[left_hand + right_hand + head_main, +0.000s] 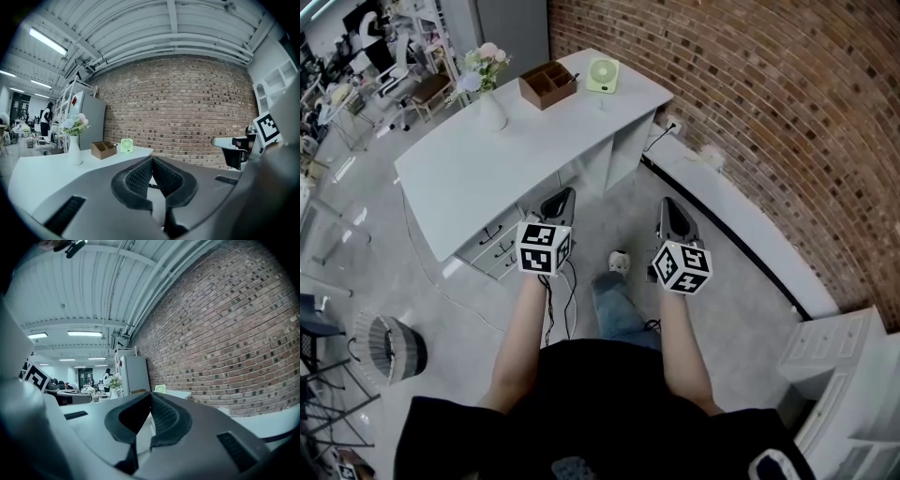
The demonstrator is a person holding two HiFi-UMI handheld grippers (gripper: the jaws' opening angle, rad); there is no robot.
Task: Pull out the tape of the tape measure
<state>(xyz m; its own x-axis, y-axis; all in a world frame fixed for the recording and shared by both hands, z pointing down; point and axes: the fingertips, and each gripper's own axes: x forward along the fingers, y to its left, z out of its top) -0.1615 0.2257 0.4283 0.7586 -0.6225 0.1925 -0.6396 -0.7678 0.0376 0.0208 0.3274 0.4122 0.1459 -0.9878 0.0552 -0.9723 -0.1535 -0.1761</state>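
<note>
No tape measure shows in any view. In the head view I hold both grippers out in front of me at about waist height, above the grey floor and short of the white desk. My left gripper points toward the desk's near edge with its jaws shut and empty. My right gripper is level with it, about a forearm's width to the right, and is also shut with nothing between the pads. The left gripper view shows its ribbed pads meeting at the tip of the left gripper. In the right gripper view the right gripper looks the same.
On the desk stand a white vase of flowers, a brown wooden organiser and a small green fan. A drawer unit sits under the desk. A brick wall with a low white ledge runs along the right. A wire bin stands at the left.
</note>
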